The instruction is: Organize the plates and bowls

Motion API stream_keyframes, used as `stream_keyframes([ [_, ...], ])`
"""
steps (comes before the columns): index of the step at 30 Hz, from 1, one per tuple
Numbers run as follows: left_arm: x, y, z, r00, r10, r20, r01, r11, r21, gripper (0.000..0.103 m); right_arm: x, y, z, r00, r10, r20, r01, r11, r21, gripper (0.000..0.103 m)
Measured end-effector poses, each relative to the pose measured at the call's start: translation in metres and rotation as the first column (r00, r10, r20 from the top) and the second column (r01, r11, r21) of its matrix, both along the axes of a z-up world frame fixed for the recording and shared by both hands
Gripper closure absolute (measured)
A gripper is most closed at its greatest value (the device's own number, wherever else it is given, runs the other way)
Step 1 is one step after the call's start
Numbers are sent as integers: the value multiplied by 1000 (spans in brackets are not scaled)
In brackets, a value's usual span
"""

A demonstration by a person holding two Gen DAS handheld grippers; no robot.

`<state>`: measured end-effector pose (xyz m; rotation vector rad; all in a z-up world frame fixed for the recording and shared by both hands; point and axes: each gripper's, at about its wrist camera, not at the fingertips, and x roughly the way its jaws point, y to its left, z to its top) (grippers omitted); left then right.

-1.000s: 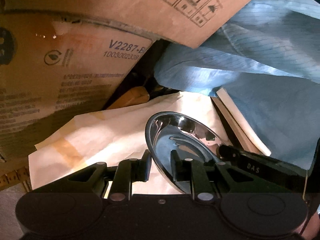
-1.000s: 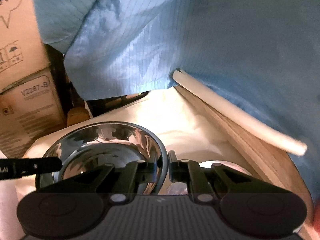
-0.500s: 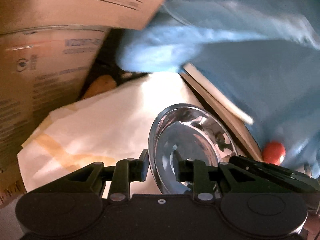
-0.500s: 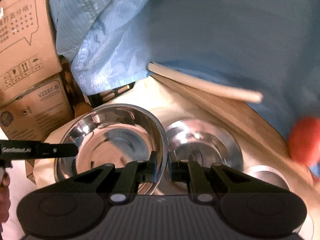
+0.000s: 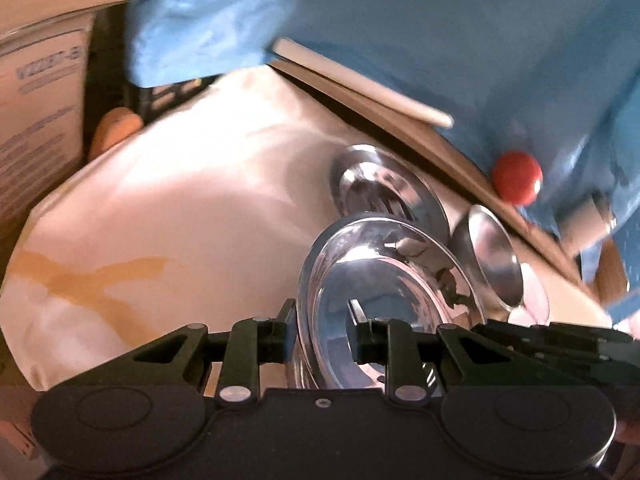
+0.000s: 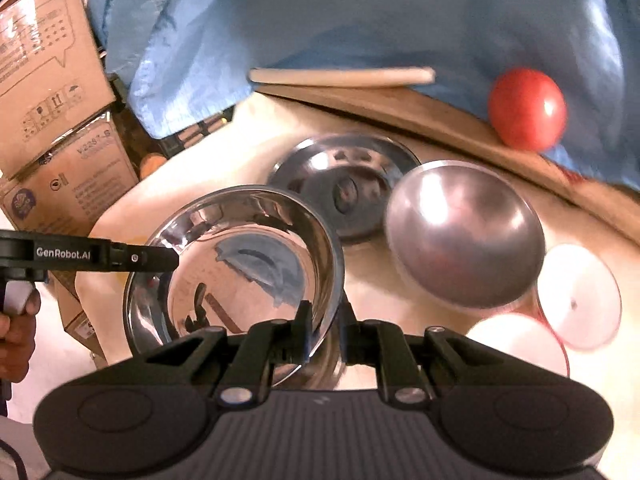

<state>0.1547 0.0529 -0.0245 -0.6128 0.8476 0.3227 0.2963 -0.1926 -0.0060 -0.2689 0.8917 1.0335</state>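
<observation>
In the left wrist view, the steel bowl [image 5: 384, 300] sits right at the near edge, tipped up on its side, its rim running between the fingers of the left claw [image 5: 322, 330]. One finger is outside the wall, the other inside, so the jaws stand narrow around the rim; whether they truly pinch it I cannot tell for sure, though it looks held. Beyond it, farther and to the right on the white cloth [image 5: 180, 200], lie a flat steel plate [image 5: 384, 192] and a smaller bowl [image 5: 494, 256], with a red ball [image 5: 516, 178] past them.

In the right wrist view, the same bowl [image 6: 236, 276] lies near and left of centre, and the right claw [image 6: 324, 330] has its jaws closed down on the near right rim. The left claw [image 6: 160, 258] reaches in from the left to the opposite rim, so the bowl hangs between both. The plate [image 6: 344, 184] lies straight ahead beyond it; the smaller bowl [image 6: 464, 236] is ahead to the right, and white dishes [image 6: 576, 300] lie near right. I judge the coming move heads forward and right, toward that stack, with the right claw nearer.
</observation>
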Motion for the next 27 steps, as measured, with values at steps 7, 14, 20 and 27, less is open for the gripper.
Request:
stream_keyframes([
  [7, 6, -10, -8, 997, -56, -59, 58, 998, 29, 77, -8, -14, -2, 1000, -26, -14, 26, 1000, -12, 88],
  [14, 9, -14, -10, 992, -82, -100, 90, 993, 72, 76, -14, -14, -6, 999, -15, -34, 13, 999, -38, 86],
  [20, 12, -15, -9, 987, -94, -129, 108, 988, 108, 75, -16, -10, -10, 998, 0, -63, -3, 999, -54, 84],
  [27, 19, -16, -14, 975, -117, -190, 142, 982, 122, 73, -15, -6, -11, 996, 4, -84, -9, 998, -62, 84],
])
